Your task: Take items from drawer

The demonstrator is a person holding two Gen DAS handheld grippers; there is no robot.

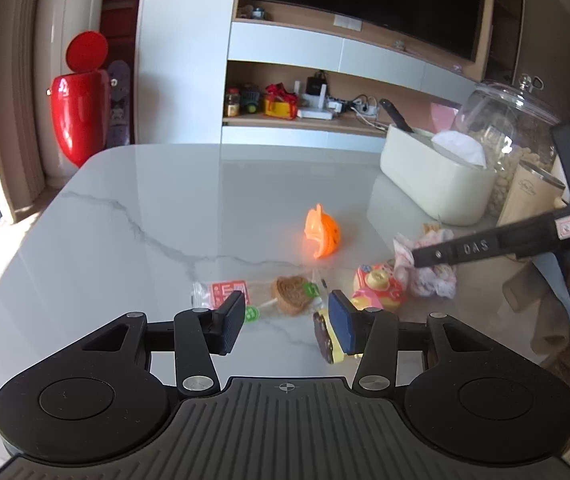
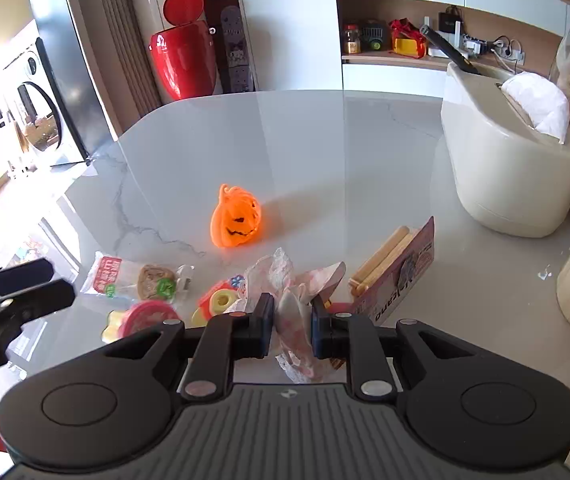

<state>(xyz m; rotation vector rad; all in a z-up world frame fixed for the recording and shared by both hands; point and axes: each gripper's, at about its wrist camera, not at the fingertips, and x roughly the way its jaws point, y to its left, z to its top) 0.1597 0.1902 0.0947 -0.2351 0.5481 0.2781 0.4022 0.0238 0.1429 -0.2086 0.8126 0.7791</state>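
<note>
The crinkly pink-and-white wrapper (image 2: 293, 312) is clamped between the right gripper (image 2: 293, 322) fingers, above the marble table (image 2: 325, 152) beside the snacks. It looks light, soft and slippery; pinch its bunched middle. The left gripper (image 1: 285, 320) is open, empty.

One pumpkin (image 2: 236, 218), one tissue box (image 2: 513, 168), two grippers (image 1: 285, 320) (image 2: 293, 322).

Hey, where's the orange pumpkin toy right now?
The orange pumpkin toy sits mid-table in both wrist views, just beyond the snack packets, left of the cream tissue box, with neither claw touching it.
</note>
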